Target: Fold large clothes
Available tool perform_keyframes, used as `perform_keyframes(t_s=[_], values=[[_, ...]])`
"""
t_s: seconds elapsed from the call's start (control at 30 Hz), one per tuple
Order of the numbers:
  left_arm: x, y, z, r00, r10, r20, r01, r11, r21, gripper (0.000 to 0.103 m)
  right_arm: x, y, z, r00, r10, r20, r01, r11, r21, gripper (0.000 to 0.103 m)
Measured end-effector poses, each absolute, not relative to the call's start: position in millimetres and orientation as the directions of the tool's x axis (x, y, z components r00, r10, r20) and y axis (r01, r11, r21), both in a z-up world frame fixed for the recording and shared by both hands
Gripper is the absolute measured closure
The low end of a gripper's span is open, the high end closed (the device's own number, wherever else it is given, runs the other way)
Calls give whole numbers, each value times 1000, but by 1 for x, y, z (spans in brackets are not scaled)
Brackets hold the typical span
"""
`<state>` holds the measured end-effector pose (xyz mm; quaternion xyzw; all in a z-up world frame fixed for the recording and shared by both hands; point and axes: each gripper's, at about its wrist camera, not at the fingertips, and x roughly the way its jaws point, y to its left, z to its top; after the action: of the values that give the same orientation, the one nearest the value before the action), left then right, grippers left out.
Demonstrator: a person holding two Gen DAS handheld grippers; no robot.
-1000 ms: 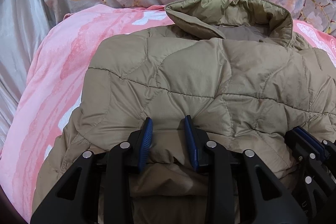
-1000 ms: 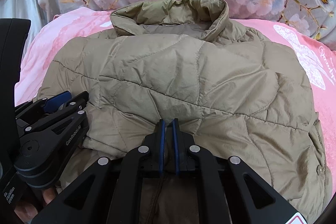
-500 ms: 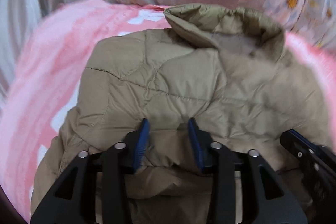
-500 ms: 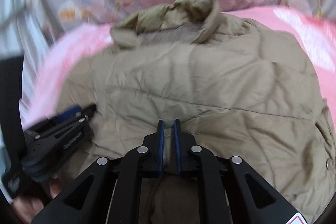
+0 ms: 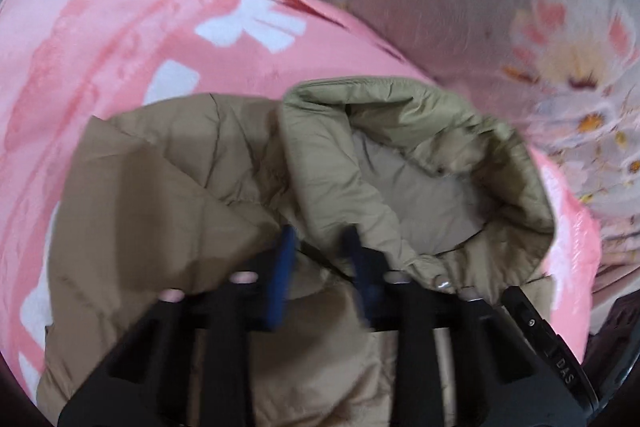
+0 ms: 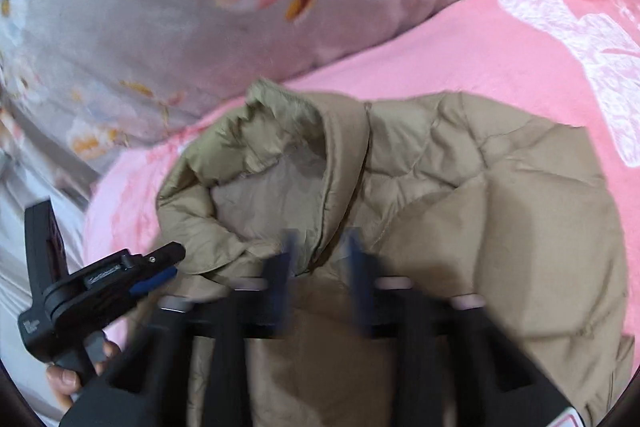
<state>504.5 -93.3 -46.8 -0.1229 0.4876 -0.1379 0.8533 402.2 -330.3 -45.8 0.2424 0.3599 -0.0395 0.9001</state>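
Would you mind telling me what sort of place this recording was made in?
Most likely a bedroom: the quilted jacket lies on a pink blanket spread like bedding, with floral fabric, perhaps a duvet or pillow, bunched behind it.

- Left gripper: pitched steeply downward. Its jaws have just been closing, with a narrow gap left. A fold of the jacket lies between them, but blur hides whether the pads bite.
- Left hand: fingers wrapped round the handle.
- Right gripper: beside the left, angled downward, closed on the jacket's fold; fingers blurred.
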Motion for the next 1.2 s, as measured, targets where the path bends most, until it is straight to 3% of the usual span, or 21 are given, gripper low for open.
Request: perform_keyframes(t_s=[0.1,0.37,1.2], values=[[497,-98,-54,516,-312,-798,157,950,-270,86,398,-323,-53,730,26,-683,244,924,295,100],[477,-117,-78,622,-189,-760,205,976,-75,86,408,-315,-76,704,-43,-709,246,951,186,101],[472,-134,-87,681,-101,-725,200,978,51,87,415,-300,-79,688,-132,-714,257,964,69,101]])
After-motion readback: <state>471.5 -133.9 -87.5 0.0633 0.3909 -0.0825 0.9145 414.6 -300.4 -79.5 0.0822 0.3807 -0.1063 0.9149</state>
